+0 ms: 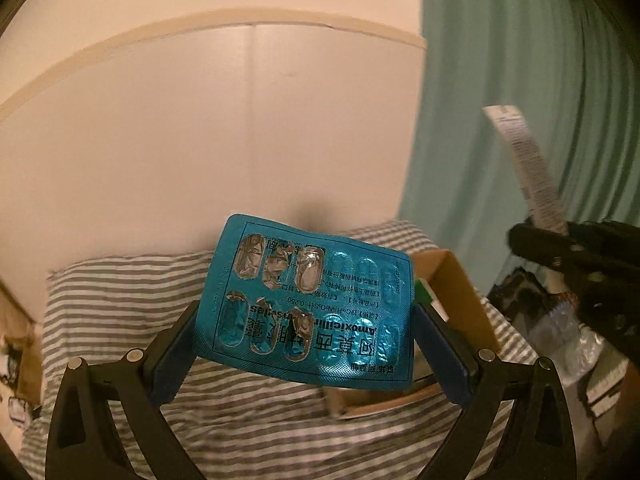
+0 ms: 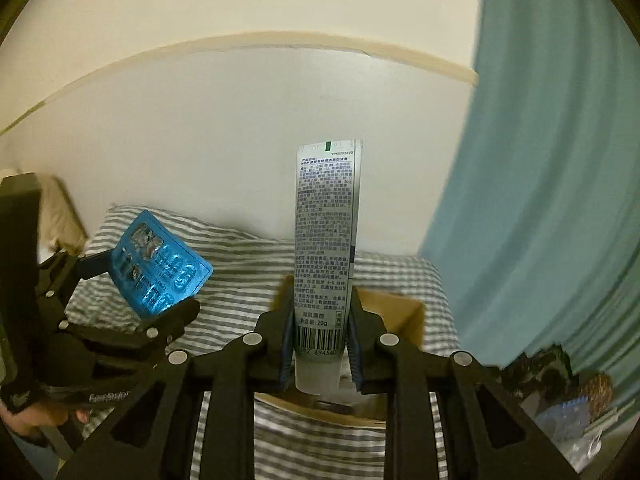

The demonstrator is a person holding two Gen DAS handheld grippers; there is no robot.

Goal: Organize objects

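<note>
My left gripper [image 1: 308, 344] is shut on a blue blister pack [image 1: 316, 300] of capsules, several of its pockets torn open; the pack is held up above the striped bed [image 1: 120, 300]. From the right wrist view the same blister pack [image 2: 160, 270] shows at the left in the left gripper [image 2: 148, 284]. My right gripper [image 2: 320, 344] is shut on a silver printed tube [image 2: 326, 240], clamped near its barcode end and standing upright. In the left wrist view that tube [image 1: 524, 164] sticks up from the right gripper [image 1: 556, 236] at the right edge. An open cardboard box [image 1: 460, 292] lies on the bed below both.
A white wall panel [image 2: 240, 140] stands behind the bed and a teal curtain [image 2: 540, 180] hangs at the right. Dark clutter and plastic packaging [image 2: 560, 400] sit at the lower right. A person's hand [image 2: 32, 420] holds the left gripper's handle. The cardboard box [image 2: 400, 308] sits under the tube.
</note>
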